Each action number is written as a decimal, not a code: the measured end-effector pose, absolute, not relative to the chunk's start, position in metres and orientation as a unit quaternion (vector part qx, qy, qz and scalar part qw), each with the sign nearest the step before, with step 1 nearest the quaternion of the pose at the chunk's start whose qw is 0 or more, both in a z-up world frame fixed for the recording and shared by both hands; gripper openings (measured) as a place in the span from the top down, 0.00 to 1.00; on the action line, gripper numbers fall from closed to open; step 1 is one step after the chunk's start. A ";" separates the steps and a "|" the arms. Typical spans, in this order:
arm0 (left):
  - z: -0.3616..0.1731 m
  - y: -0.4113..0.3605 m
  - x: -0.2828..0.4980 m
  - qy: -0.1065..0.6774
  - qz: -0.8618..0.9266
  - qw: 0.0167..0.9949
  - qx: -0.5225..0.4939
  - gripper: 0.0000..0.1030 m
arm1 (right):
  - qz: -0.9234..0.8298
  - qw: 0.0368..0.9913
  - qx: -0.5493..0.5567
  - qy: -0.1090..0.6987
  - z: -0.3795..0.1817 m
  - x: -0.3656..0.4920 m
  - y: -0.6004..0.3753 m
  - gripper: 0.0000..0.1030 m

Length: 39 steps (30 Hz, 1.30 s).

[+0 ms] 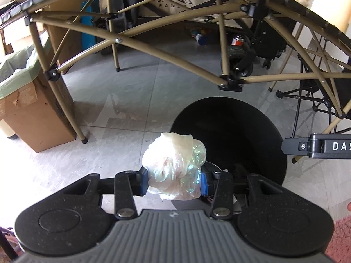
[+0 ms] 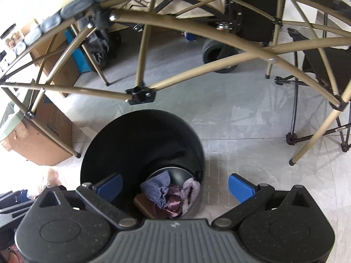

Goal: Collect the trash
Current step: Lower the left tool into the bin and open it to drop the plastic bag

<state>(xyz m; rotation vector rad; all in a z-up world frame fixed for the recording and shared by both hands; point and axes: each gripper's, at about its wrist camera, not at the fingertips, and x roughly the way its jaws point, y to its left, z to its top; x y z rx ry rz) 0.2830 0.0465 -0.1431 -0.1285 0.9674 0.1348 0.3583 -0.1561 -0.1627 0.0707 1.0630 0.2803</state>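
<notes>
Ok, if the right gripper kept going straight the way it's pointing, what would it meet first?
Probably the open black bin: the right gripper, jaws open and empty, points down into its mouth, toward the crumpled trash at the bottom. Depth is unclear.

One black bin [image 2: 140,144], one plastic wad [image 1: 174,166], two cardboard boxes [image 1: 37,114]

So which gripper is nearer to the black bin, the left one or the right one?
Right. The right gripper hangs open directly over the black bin's mouth. The left gripper, shut on a crumpled plastic wad, is beside the bin's rim.
</notes>
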 end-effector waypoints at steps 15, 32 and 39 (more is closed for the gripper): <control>-0.136 0.000 0.290 0.457 0.019 0.889 -0.025 0.58 | 0.100 0.867 0.070 0.484 -0.152 0.351 -0.207 0.00; -0.146 -0.054 0.321 0.485 -0.001 0.874 -0.001 0.58 | 0.061 0.874 0.104 0.471 -0.151 0.347 -0.248 0.00; -0.158 -0.065 0.339 0.528 0.002 0.849 -0.001 0.58 | 0.045 0.872 0.121 0.472 -0.153 0.347 -0.258 0.00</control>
